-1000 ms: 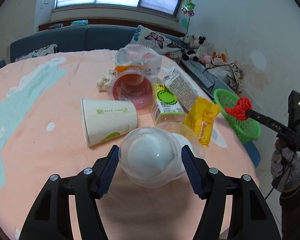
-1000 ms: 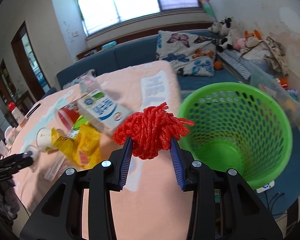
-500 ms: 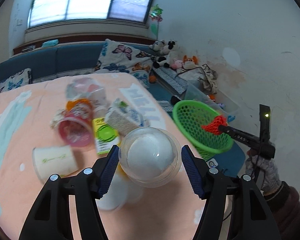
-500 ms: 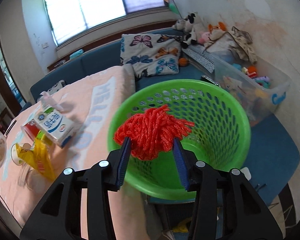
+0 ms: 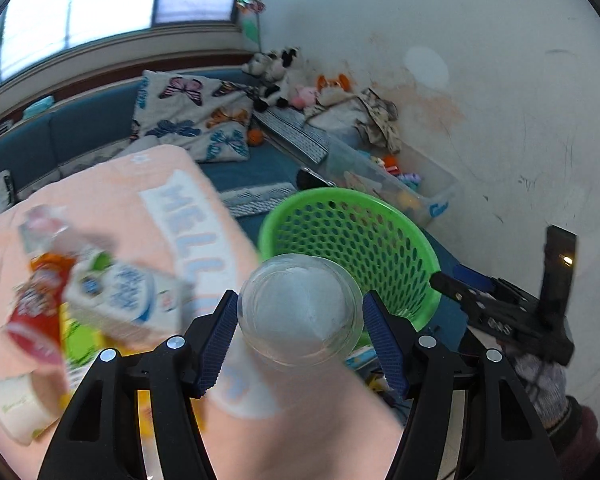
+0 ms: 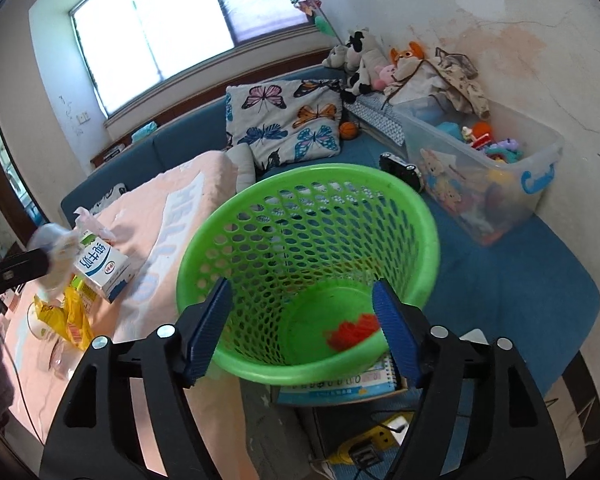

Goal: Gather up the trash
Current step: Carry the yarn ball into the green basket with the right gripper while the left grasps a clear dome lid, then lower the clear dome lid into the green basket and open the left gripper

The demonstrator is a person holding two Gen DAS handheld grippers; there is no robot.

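My left gripper (image 5: 300,320) is shut on a clear plastic cup (image 5: 298,310), held above the table edge just short of the green basket (image 5: 352,240). My right gripper (image 6: 302,330) is open and empty over the green basket (image 6: 308,240). A red mesh wad (image 6: 354,330) lies on the basket's bottom. On the pink tablecloth (image 5: 140,184) lie a milk carton (image 5: 120,298), a red cup (image 5: 36,316), a paper cup (image 5: 14,406) and a yellow wrapper (image 6: 70,318). The right gripper also shows in the left wrist view (image 5: 496,312).
A clear storage box of toys (image 6: 488,176) stands by the wall beyond the basket. A butterfly pillow (image 6: 284,124) and plush toys (image 6: 364,64) lie on the blue sofa. A book (image 6: 340,384) and a power strip (image 6: 364,454) lie under the basket.
My right gripper opened and the red mesh wad dropped into the basket. My left gripper carried the clear cup right, from over the table toward the basket.
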